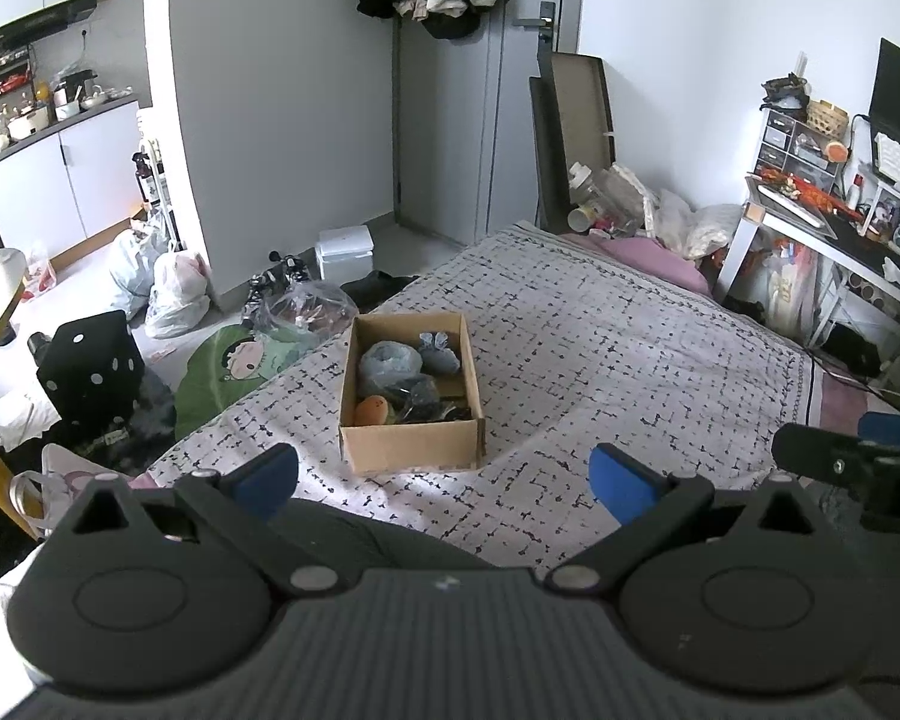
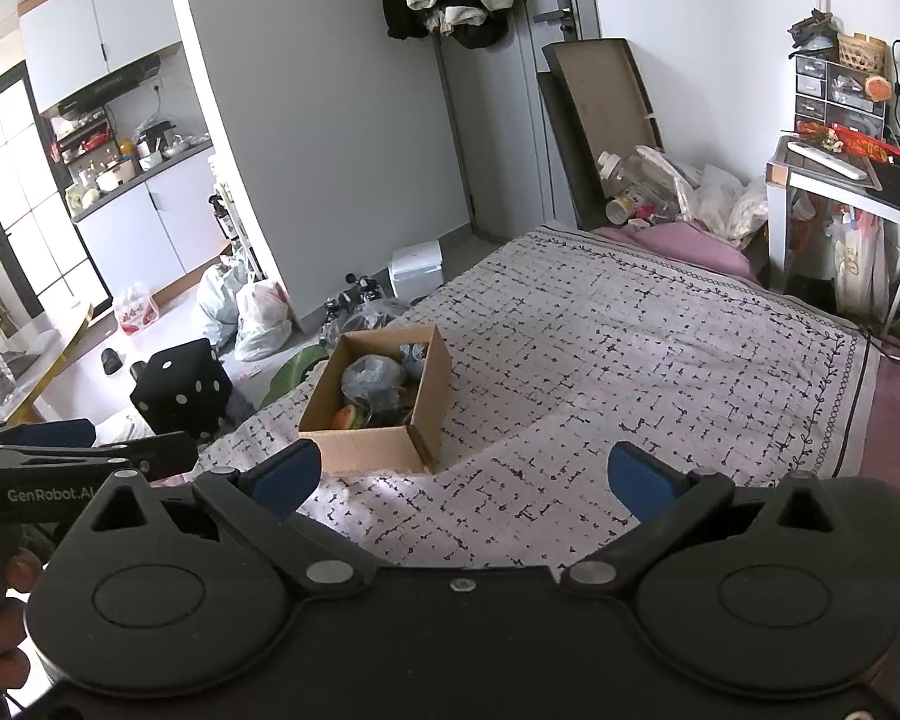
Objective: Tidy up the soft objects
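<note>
Wide bed (image 1: 600, 324) under a quilted white coverlet flecked with short black dashes, carrying a rectangular corrugated cardboard box (image 1: 411, 441) near its left edge. Inside: crinkly grey plastic bag (image 1: 389, 361), fuzzy blue-grey plush (image 1: 439, 351), rounded orange plush (image 1: 372, 410). Left gripper (image 1: 444, 480) and right gripper (image 2: 468, 480) spread wide, empty, near the box.
</note>
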Available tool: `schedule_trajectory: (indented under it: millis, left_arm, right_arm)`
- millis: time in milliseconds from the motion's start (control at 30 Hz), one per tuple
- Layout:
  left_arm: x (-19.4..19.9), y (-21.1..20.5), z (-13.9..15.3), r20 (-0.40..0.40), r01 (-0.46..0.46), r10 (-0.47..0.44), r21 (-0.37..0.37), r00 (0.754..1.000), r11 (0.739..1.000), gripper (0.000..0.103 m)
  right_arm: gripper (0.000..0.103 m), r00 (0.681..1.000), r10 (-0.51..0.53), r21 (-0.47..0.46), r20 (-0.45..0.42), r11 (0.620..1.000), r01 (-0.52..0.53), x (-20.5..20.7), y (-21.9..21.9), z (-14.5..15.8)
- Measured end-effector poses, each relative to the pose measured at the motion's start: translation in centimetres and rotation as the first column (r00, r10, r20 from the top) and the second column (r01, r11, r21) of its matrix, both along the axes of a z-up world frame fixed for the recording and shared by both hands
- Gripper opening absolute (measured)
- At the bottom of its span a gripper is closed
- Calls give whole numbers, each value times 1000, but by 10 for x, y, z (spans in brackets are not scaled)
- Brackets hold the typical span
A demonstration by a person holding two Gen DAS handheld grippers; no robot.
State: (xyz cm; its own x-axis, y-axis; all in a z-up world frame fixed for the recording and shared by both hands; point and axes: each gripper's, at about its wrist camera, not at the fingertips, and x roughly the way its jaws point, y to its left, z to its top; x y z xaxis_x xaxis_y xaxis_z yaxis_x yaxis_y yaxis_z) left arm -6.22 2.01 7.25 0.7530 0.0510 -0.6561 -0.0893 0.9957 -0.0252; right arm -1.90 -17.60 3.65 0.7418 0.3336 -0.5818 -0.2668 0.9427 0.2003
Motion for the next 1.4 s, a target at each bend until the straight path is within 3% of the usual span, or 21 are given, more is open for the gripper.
schedule_trajectory:
  millis: [1400]
  left_arm:
    - [-1,9,-5,-12,-6,5,-54,1000,999,102]
  right_arm:
    - [103,1000,2,-16,-23,1000,-3,1,4,-8]
